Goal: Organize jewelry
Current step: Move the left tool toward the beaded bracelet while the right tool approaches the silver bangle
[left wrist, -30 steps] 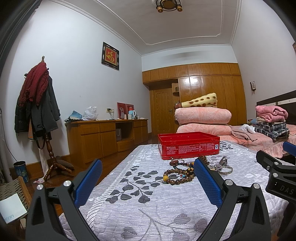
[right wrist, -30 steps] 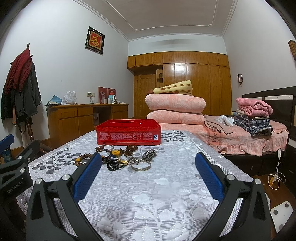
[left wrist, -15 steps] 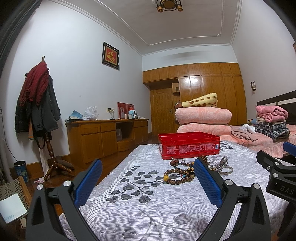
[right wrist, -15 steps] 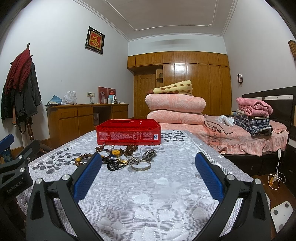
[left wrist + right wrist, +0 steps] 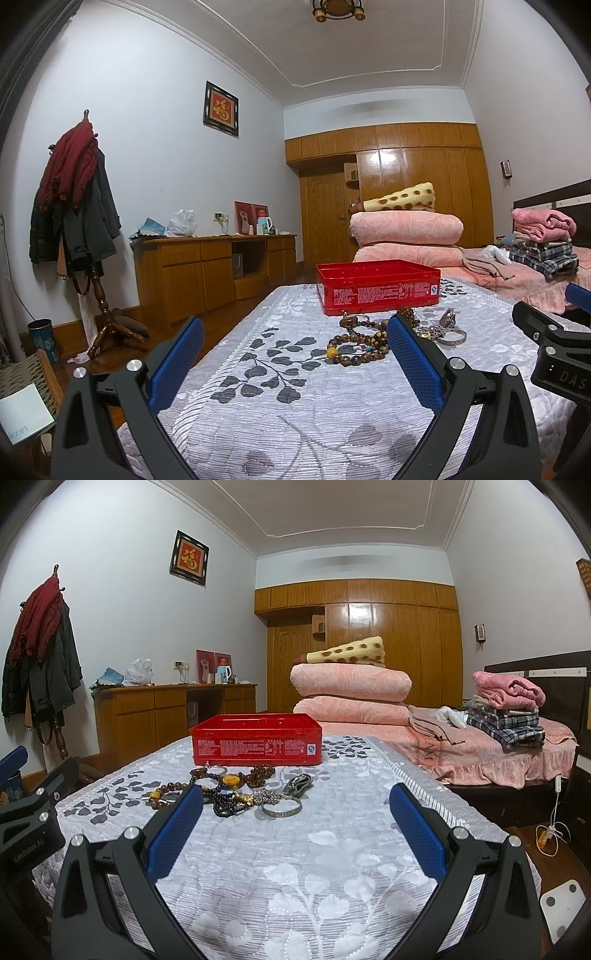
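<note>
A pile of jewelry lies on the white floral tablecloth (image 5: pixel 295 878) in front of an open red tin box (image 5: pixel 256 744), (image 5: pixel 376 286). The pile holds brown bead bracelets (image 5: pixel 354 345), (image 5: pixel 166 794), a dark bead string (image 5: pixel 227 805), a silver bangle (image 5: pixel 281 808), (image 5: pixel 452 336) and a sparkly piece (image 5: pixel 301 783). My left gripper (image 5: pixel 295 363) stands open, low over the cloth, short of the beads. My right gripper (image 5: pixel 295 830) is open too, just short of the bangle. Nothing is between either pair of fingers.
Each gripper's black body shows at the edge of the other's view (image 5: pixel 554 347), (image 5: pixel 29 812). Right of the table stands a bed (image 5: pixel 498 749) with folded quilts and clothes. A wooden desk (image 5: pixel 214 269) and a coat rack (image 5: pixel 74 206) line the left wall.
</note>
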`<state>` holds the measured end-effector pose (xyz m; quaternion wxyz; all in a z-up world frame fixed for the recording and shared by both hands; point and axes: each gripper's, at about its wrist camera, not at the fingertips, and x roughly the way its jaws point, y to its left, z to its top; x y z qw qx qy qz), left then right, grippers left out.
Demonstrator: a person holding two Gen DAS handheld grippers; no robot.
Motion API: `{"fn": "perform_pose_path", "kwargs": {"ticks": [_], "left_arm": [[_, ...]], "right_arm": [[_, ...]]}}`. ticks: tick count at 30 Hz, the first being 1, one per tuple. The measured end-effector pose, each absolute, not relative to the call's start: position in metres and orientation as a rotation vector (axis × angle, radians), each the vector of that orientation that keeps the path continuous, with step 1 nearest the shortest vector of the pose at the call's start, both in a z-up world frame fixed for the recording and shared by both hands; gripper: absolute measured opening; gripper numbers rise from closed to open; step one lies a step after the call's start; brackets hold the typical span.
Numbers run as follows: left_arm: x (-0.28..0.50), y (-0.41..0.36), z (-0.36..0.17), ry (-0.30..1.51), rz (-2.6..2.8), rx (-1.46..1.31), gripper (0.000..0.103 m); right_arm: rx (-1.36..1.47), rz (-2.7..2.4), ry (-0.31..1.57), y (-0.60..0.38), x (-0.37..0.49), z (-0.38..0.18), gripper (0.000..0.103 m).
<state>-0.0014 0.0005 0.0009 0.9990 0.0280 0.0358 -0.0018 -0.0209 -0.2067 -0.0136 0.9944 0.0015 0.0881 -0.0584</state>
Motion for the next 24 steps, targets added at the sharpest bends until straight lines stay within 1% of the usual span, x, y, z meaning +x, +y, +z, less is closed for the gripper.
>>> {"fn": "perform_pose_path", "kwargs": {"ticks": [5, 12, 18, 24], "left_arm": [[0.014, 0.004, -0.004, 0.105, -0.001, 0.058, 0.097], [0.042, -0.002, -0.003, 0.276, -0.025, 0.107, 0.097], [0.070, 0.000, -0.004, 0.405, -0.080, 0.074, 0.097], [0.100, -0.006, -0.006, 0.501, -0.109, 0.088, 0.096]], "right_arm": [[0.002, -0.113, 0.215, -0.208, -0.013, -0.017, 0.098], [0.054, -0.063, 0.367, -0.219, 0.010, -0.017, 0.098], [0.071, -0.036, 0.478, -0.228, 0.038, -0.016, 0.098], [0.091, -0.003, 0.570, -0.235, 0.067, -0.018, 0.098]]}}
